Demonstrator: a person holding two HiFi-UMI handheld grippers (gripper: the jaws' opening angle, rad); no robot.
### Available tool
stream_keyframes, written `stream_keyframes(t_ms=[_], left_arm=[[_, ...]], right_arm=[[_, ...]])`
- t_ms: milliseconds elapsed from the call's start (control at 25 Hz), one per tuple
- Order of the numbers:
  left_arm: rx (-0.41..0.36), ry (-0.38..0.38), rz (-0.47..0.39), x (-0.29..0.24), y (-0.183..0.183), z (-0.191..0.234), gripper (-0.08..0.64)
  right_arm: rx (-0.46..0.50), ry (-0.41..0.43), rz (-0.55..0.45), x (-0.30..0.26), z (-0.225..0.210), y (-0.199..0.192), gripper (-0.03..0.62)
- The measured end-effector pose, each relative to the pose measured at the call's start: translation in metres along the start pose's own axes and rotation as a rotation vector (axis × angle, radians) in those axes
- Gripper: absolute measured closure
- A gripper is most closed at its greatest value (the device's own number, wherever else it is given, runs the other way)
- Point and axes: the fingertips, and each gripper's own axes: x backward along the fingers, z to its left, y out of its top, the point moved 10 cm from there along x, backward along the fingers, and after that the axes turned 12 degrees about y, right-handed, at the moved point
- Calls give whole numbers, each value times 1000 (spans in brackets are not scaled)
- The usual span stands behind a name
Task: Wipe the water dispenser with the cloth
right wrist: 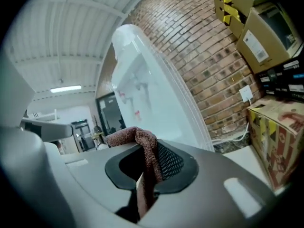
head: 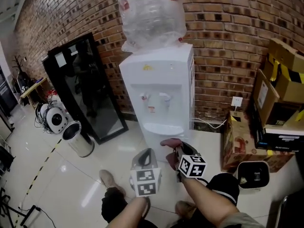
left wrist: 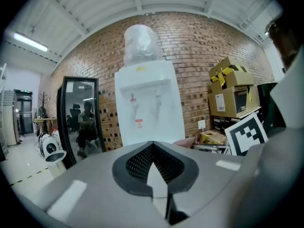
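The left gripper (left wrist: 153, 145) and right gripper (right wrist: 145, 152) were held roughly level toward the water dispenser (head: 159, 91), the former closed empty, the latter clamped on the cloth (right wrist: 125, 136).

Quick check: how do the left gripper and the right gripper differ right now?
The right gripper is shut on the reddish-brown cloth; the left gripper has its jaws together on nothing. The right gripper view shows the water dispenser leaning, so that gripper is rolled; the left gripper view shows it upright. Both grippers point toward the dispenser, and neither touches it.
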Motion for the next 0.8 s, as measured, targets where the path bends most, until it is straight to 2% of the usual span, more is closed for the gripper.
stream_keyframes(t_ms=[200, 320, 400, 480, 640, 800], left_arm=[[21, -9, -55, 25, 40, -12, 560], [57, -20, -64, 34, 56, -15, 560], [81, -24, -84, 41, 64, -14, 560], [104, -22, -97, 46, 71, -11, 560], [129, -33, -101, 48, 91, -19, 560], [99, -40, -165, 36, 132, -37, 560]], right_arm=[[85, 101, -173, 18, 9, 91, 535], [271, 180, -227, 29, 26, 144, 537], [421, 213, -245, 37, 40, 175, 534], [526, 231, -285, 46, 53, 201, 534], [641, 246, -384, 61, 70, 249, 534], [746, 264, -436, 57, 73, 287, 534]])
